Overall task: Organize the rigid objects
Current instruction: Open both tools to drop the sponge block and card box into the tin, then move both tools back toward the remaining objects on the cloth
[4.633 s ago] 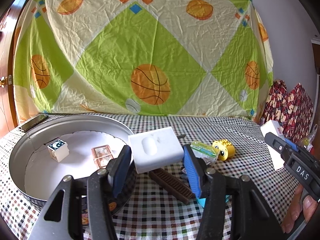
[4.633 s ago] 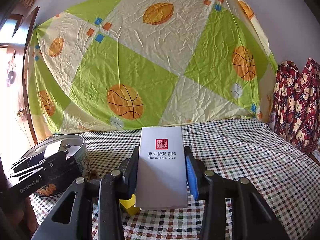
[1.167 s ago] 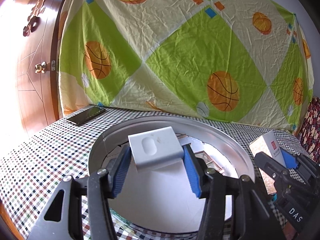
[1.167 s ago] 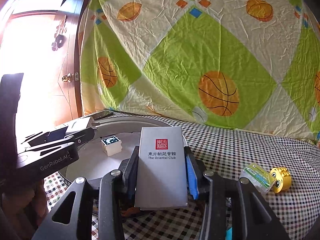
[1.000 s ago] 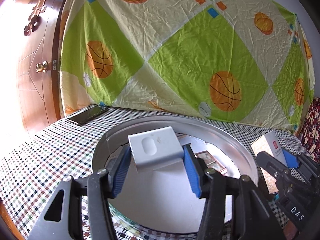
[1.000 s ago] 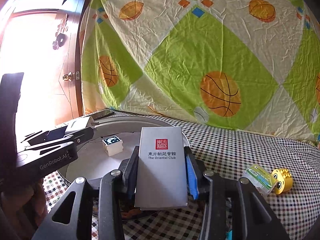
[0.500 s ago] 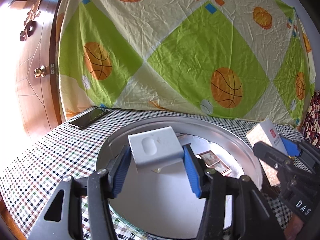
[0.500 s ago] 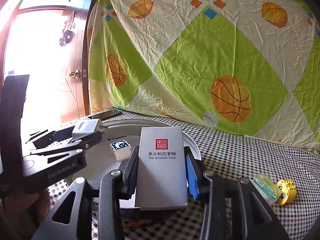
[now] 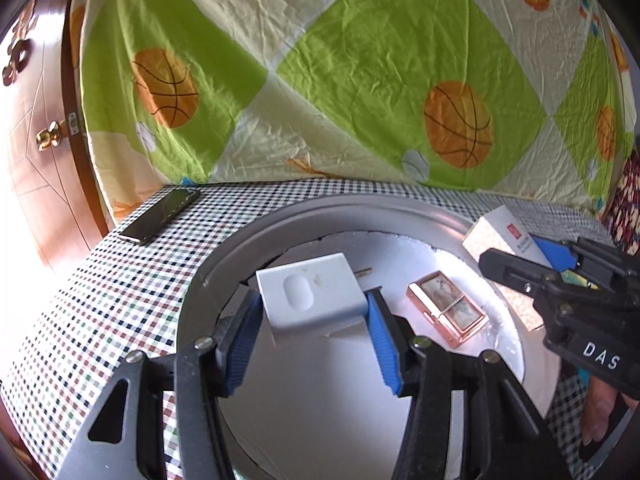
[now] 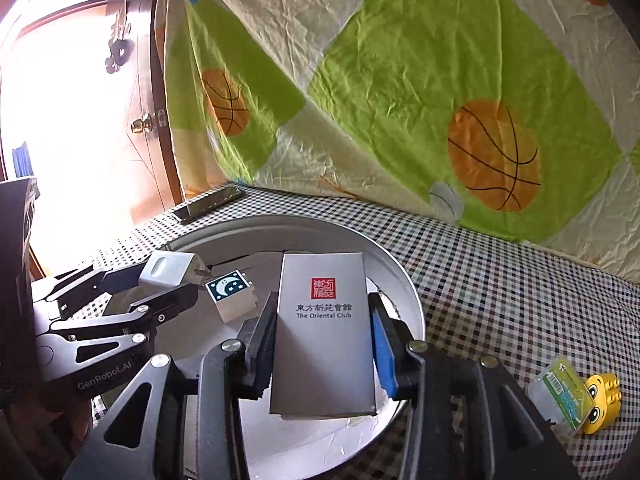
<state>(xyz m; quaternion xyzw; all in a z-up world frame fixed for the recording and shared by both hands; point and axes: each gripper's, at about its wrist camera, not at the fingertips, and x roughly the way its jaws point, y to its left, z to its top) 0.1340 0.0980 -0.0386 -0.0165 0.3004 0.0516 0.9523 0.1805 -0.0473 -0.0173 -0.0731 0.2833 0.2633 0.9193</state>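
Both claws have moved over the round tin (image 9: 224, 264). The left claw (image 9: 312, 320) grips the white plug (image 9: 310, 292); the right claw (image 10: 324, 344) grips the grey box (image 10: 324, 332). Both can probably drop in next.

We're in a home, prob. a bedroom or spare room: wooden door (image 10: 100, 128) w/ brass knob (image 9: 47, 139), a kids' bedsheet (image 9: 340, 80) w/ basketball print hung as a backdrop, table under a checked cloth (image 10: 500, 292), a phone (image 9: 162, 216) left on it, patterned fabric (image 9: 626, 200) piled at the edge.
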